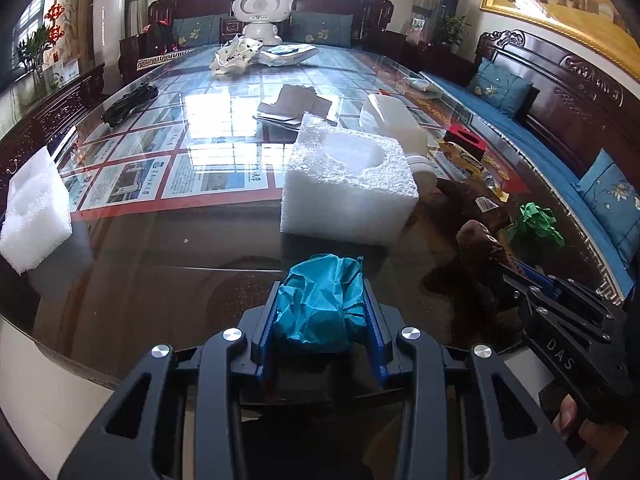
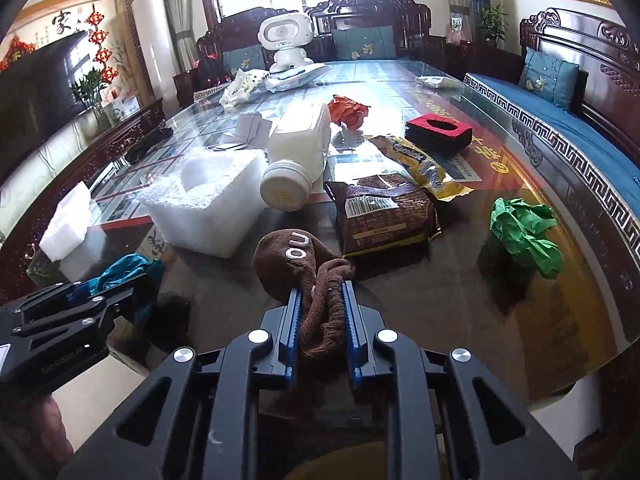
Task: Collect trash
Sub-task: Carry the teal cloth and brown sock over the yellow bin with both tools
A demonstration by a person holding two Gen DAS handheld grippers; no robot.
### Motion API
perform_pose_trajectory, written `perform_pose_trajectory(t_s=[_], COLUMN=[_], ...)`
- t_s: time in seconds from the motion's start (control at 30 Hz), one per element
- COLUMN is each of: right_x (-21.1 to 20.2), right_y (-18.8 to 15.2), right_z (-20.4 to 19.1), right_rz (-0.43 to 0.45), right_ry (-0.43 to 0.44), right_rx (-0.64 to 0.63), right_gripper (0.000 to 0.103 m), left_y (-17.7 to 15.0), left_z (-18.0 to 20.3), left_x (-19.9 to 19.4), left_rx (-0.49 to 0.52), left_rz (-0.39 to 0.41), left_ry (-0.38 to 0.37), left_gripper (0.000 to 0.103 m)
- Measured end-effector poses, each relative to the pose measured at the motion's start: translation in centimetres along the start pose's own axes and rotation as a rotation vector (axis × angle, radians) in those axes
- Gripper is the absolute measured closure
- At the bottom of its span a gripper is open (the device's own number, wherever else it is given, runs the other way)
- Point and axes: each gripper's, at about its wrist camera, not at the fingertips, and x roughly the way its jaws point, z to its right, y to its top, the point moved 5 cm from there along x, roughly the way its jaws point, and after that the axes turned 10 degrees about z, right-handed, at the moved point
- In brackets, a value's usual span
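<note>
Pick-up step, both tools loaded: teal paper wad is clamped in the left tool, brown knit hat is pinched by its cuff in the right tool, closed tight. Both sit just in front of the foam block on the glass surface. Next: lift & carry to a bin (none seen). The hat is soft, floppy; it may drag.

White toy robot at glass table's far end; blue cushions on bench.
</note>
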Motion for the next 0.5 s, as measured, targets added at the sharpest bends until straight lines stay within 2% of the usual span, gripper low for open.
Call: perform_pose_trajectory(t_s=[0.5], right_x=[-5.9], right_y=[-0.1], right_z=[0.2], right_rz=[0.082], right_ry=[0.023], right_rx=[0.005], right_gripper=[0.084], left_y=[-1.1], left_z=[2.9], left_x=[-3.9], left_rx=[0.037], left_rz=[0.041], left_ry=[-0.039], left_gripper=[0.065])
